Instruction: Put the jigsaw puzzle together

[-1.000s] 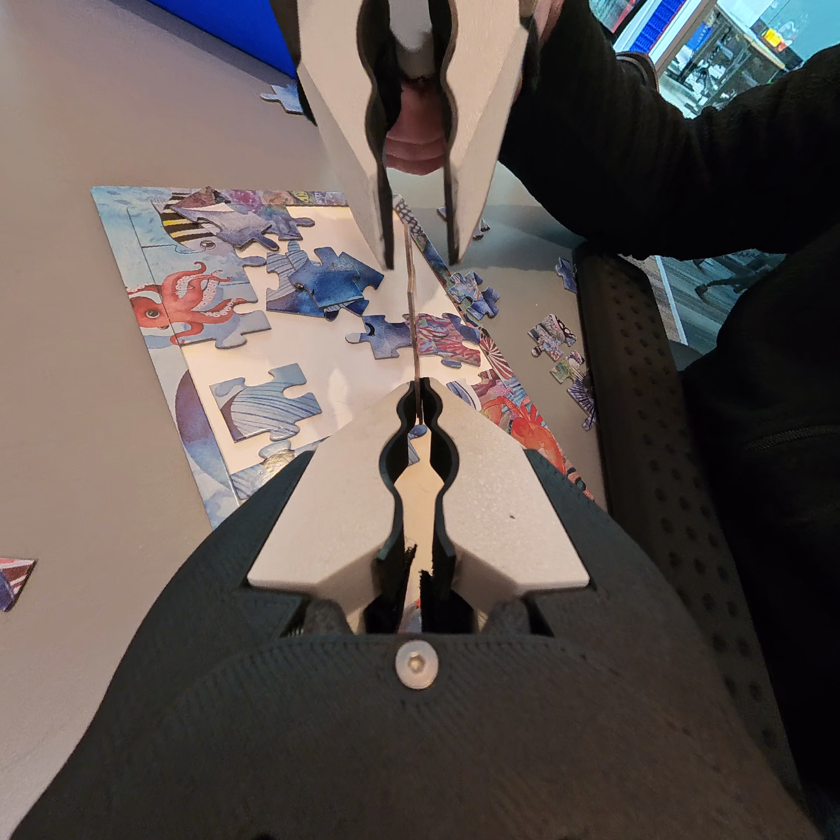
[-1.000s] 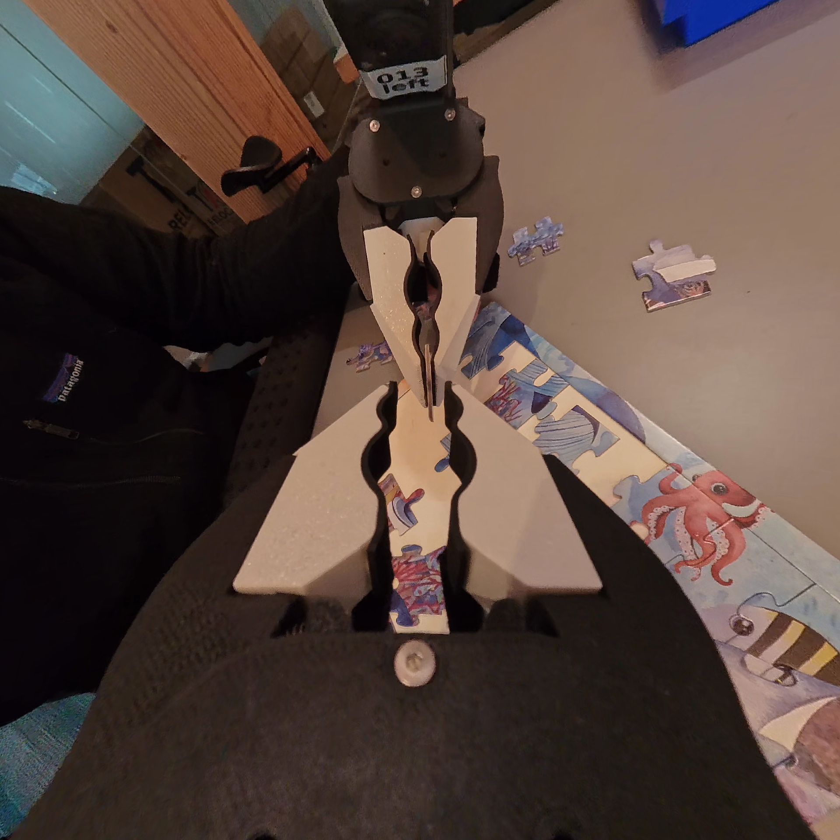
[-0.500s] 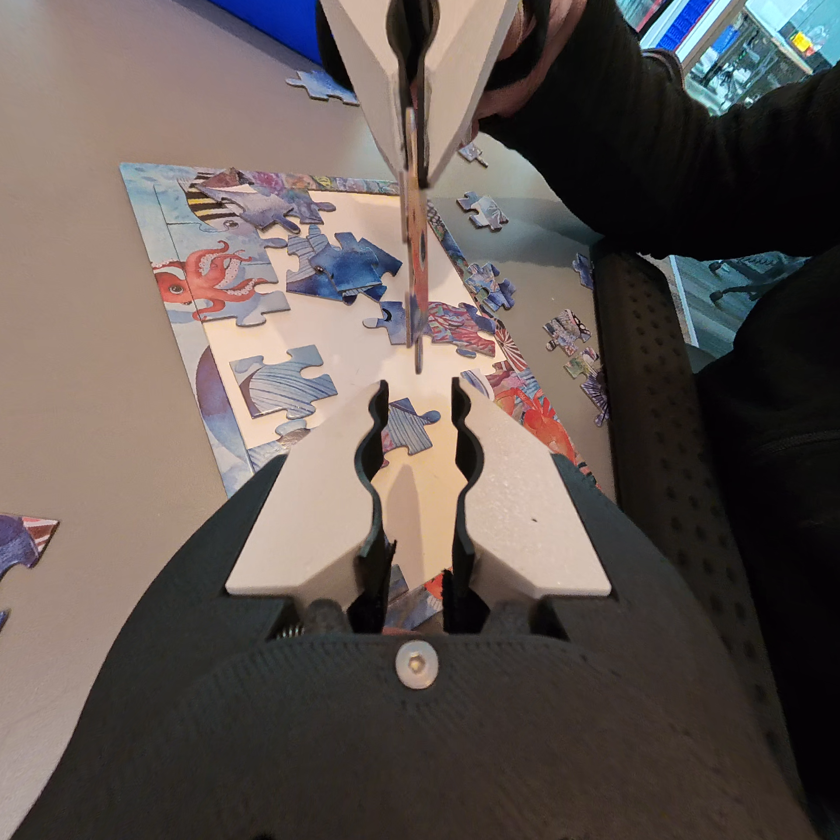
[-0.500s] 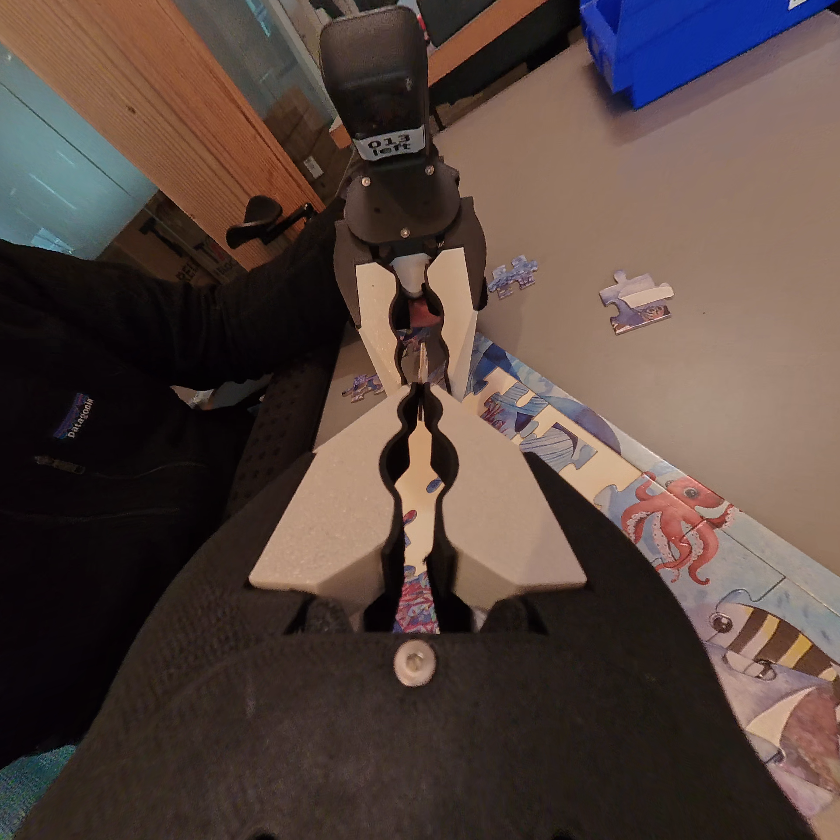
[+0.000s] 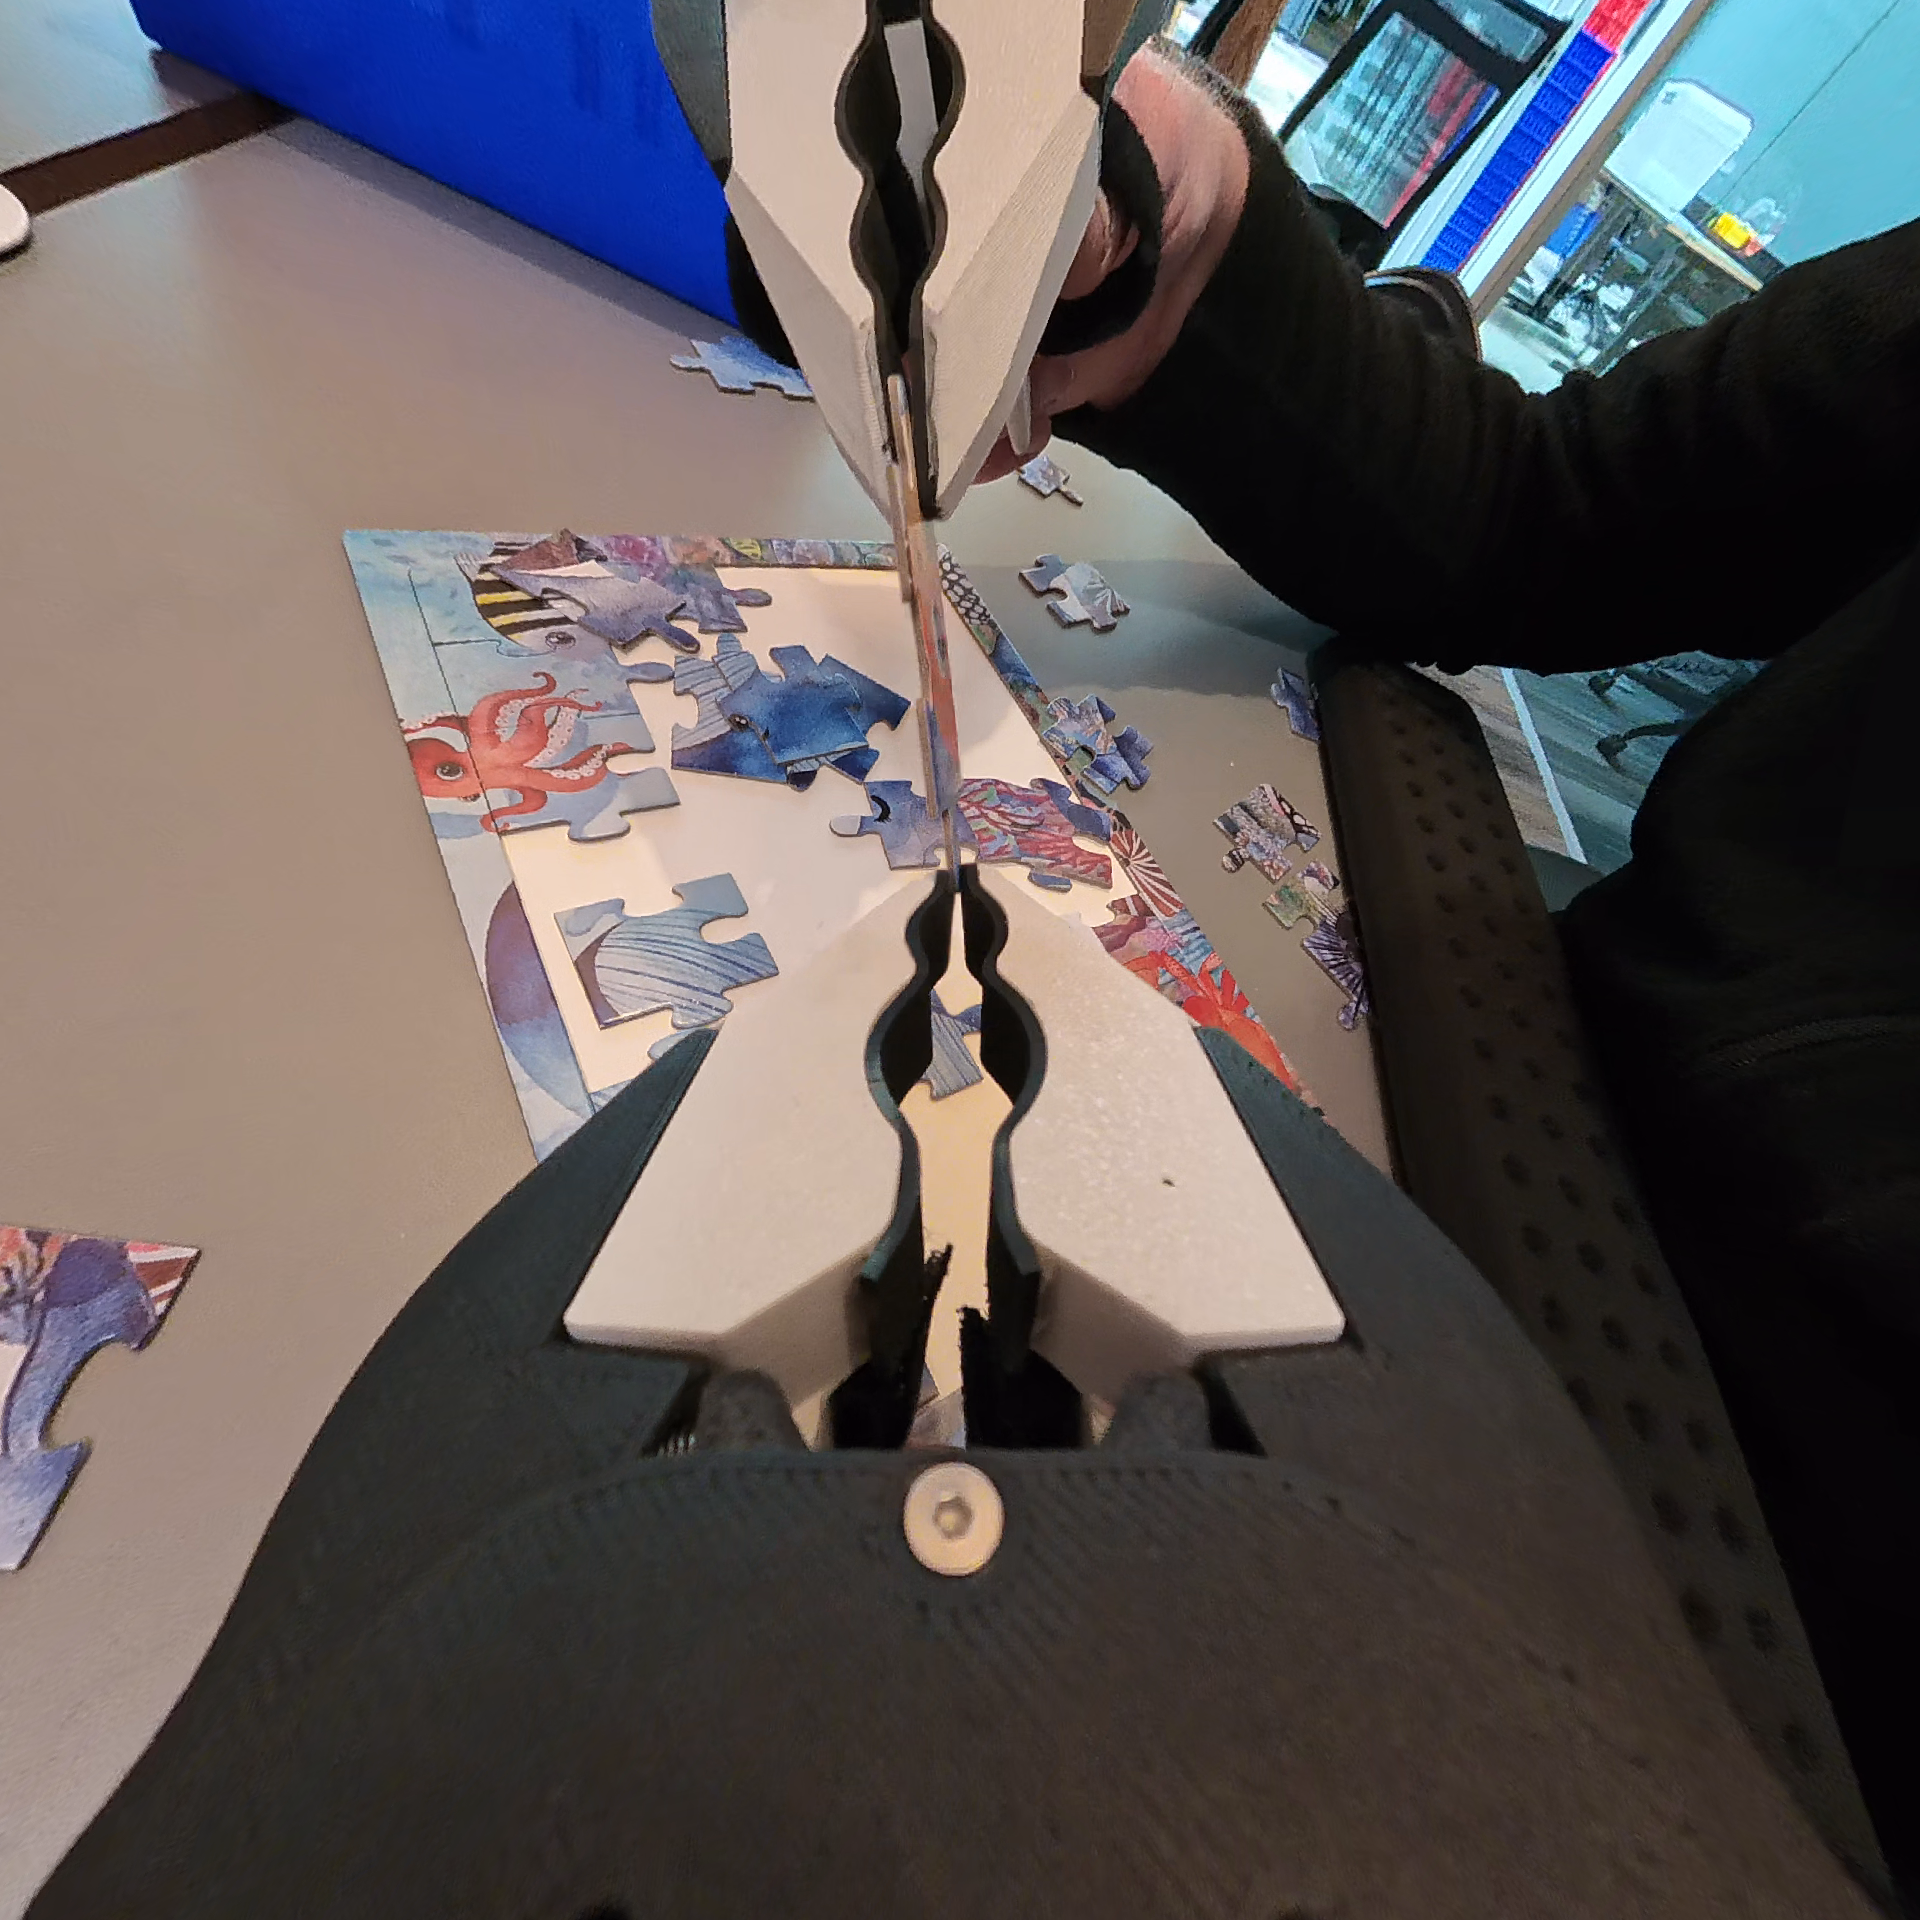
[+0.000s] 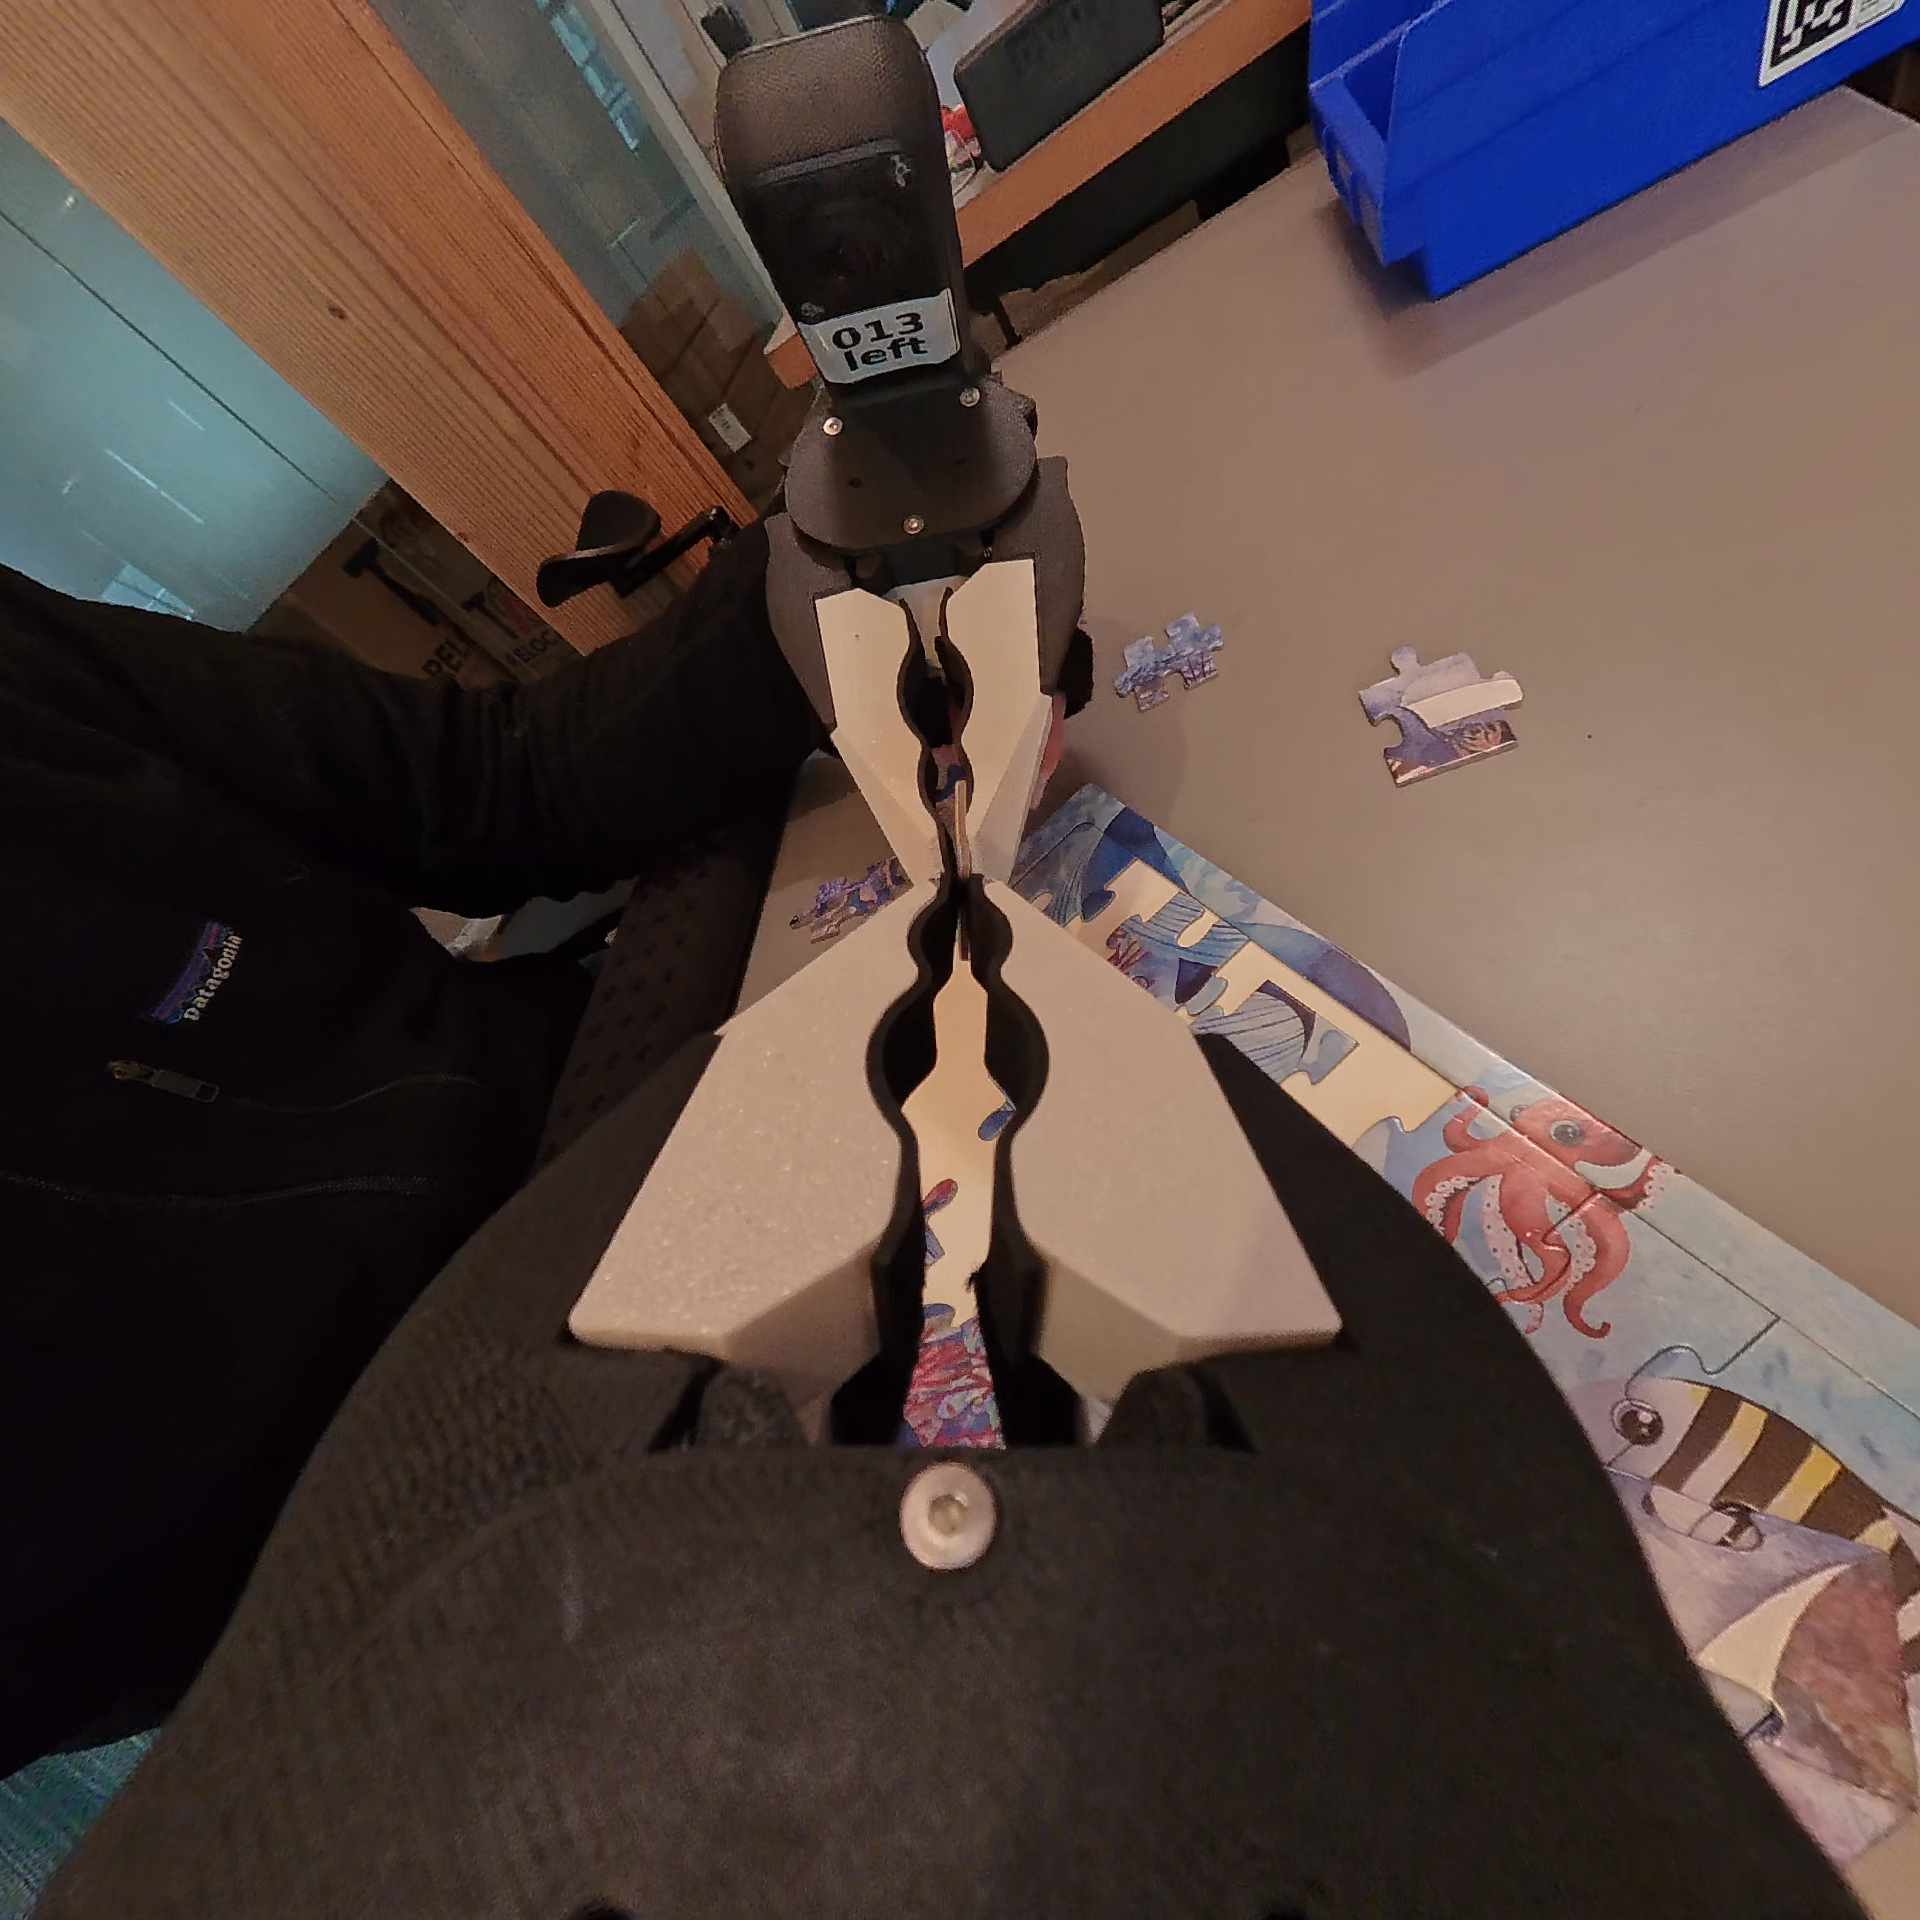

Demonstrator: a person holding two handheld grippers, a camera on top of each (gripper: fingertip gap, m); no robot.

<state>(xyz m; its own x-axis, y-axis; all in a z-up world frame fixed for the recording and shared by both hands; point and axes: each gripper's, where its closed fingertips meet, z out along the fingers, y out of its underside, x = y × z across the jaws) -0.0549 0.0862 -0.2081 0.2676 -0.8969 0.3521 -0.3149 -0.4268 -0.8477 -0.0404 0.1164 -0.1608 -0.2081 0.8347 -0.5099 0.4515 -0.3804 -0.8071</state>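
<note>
i'm seeing the puzzle board (image 5: pixel 457 790) lying on the table (image 5: pixel 208 520). loose pieces (image 5: pixel 1273 831) are sitting right of it, a bin (image 5: pixel 468 104) behind.

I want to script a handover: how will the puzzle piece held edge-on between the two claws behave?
The puzzle piece spans both claws without sagging, so probably stiff. It looks thin and flat, likely light. Only its ends are pinched by the left claw and right claw, so it may pivot or slip.

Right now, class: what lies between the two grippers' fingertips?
A puzzle piece, held on edge, bridges the right gripper and left gripper; the left wrist view shows it best.
</note>
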